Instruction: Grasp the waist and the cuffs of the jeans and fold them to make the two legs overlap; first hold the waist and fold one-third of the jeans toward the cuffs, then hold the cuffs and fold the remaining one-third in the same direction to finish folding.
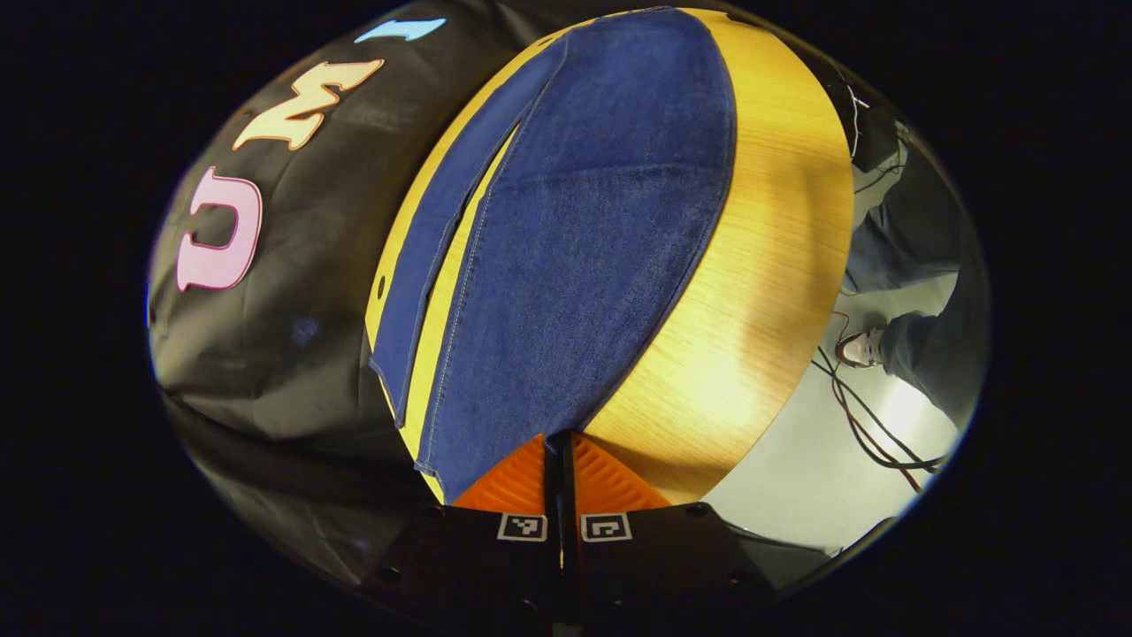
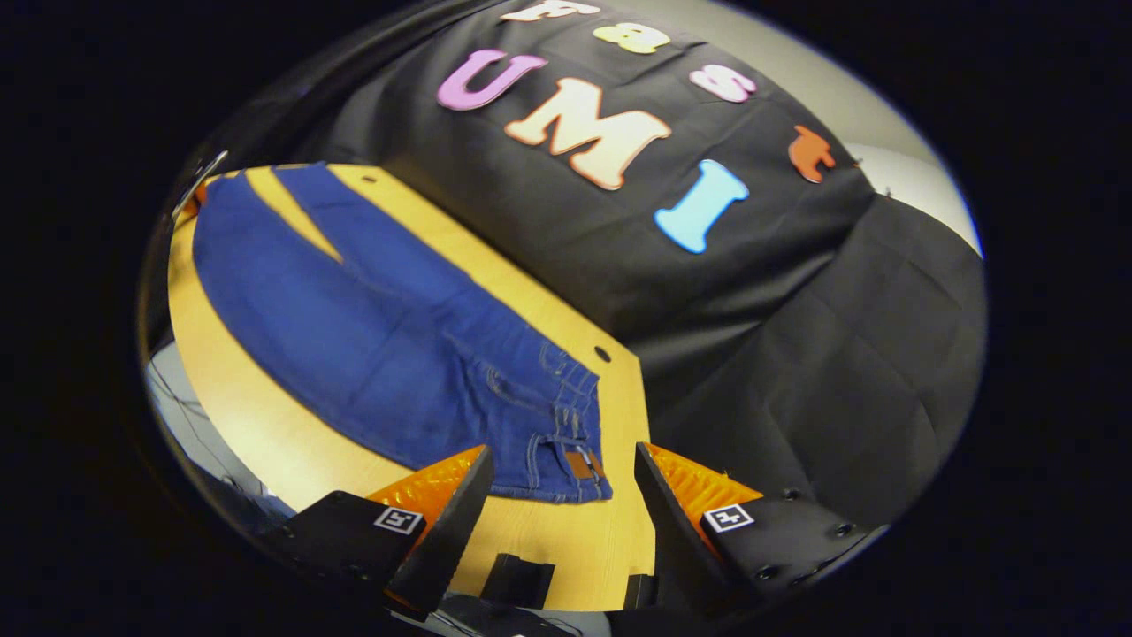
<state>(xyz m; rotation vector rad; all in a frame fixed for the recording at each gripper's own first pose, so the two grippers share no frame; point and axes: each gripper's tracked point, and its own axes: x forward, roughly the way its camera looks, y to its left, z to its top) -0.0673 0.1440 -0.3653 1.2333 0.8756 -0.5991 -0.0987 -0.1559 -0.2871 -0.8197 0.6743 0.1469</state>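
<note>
Blue jeans (image 1: 575,230) lie flat along the wooden table (image 1: 761,265), the two legs side by side with a thin strip of table between them. My left gripper (image 1: 559,440) is shut on the cuff (image 1: 531,433) of the nearer, wider-looking leg at the table's end. In the right gripper view the jeans (image 2: 371,336) run away to the upper left and the waist (image 2: 566,442) with its brown patch lies closest. My right gripper (image 2: 562,449) is open and hovers just short of the waist, one finger on each side. The left gripper (image 2: 199,184) shows small at the far cuffs.
The black cloth wall (image 2: 752,336) hangs close behind the table's far long edge. A small hole (image 2: 602,354) sits in the table (image 2: 265,416) near the waist. A person's legs and a shoe (image 1: 860,347) stand on the pale floor beside cables (image 1: 871,433).
</note>
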